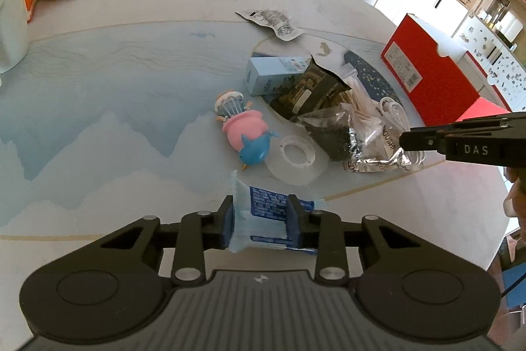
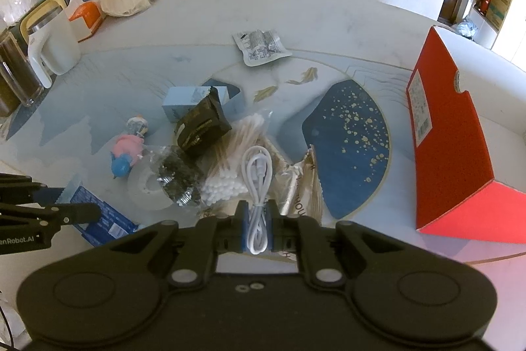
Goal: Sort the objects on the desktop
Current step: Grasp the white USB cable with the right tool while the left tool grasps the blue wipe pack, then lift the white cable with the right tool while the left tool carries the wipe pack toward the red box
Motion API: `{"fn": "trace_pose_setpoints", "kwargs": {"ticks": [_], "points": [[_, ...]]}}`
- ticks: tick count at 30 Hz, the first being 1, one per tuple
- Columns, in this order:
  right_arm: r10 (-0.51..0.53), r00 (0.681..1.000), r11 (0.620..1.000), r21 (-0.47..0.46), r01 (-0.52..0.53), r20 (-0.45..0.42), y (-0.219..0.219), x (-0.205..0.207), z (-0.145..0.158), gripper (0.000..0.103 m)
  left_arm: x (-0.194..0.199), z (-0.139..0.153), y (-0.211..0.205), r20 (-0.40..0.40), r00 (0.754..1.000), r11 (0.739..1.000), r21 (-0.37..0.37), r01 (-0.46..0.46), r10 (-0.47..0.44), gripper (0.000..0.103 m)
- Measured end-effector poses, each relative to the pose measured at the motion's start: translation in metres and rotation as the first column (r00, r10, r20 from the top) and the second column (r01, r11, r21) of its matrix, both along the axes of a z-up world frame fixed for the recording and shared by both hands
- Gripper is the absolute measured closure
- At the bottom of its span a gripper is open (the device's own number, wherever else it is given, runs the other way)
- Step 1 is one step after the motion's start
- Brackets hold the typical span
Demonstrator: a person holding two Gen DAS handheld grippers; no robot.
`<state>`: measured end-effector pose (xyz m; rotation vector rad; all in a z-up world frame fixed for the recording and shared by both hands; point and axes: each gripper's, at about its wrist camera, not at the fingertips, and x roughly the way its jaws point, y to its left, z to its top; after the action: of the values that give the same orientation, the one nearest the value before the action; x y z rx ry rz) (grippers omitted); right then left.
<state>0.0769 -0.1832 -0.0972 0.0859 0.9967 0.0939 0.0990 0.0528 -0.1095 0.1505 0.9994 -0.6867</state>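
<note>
We have our left tool (image 1: 260, 219) closed on a blue snack packet (image 1: 268, 213) at the near edge of the bench (image 1: 131, 71). Our right tool (image 2: 257, 219) is clamped on a coiled white cable (image 2: 258, 186), which lies on the bag of cotton swabs (image 2: 236, 147) in the central pile, beside the tape roll (image 2: 148, 189) and the red box (image 2: 450, 134).

left claw (image 1: 261, 217): black, blue pads | right claw (image 2: 257, 221): same, silver screws
</note>
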Motion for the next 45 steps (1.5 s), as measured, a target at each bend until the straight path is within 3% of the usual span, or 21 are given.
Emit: {"fn": "trace_pose_setpoints", "kwargs": {"ticks": [17, 27, 45], "points": [[-0.001, 0.999, 1.000, 0.028, 0.000, 0.034, 0.005, -0.017, 0.016, 0.094, -0.009, 0.017, 0.015, -0.036, 0.999, 0.998, -0.059, 0.008, -0.010, 0.086], [-0.012, 0.998, 0.999, 0.042, 0.010, 0.057, 0.002, -0.026, 0.028, 0.094, -0.010, 0.028, 0.021, -0.052, 0.999, 0.996, -0.086, 0.007, -0.011, 0.089], [0.012, 0.996, 0.998, 0.066, -0.018, 0.088, -0.007, -0.040, 0.051, 0.094, -0.018, 0.059, 0.013, -0.019, 0.996, 0.987, -0.138, 0.088, -0.091, 0.091]]}}
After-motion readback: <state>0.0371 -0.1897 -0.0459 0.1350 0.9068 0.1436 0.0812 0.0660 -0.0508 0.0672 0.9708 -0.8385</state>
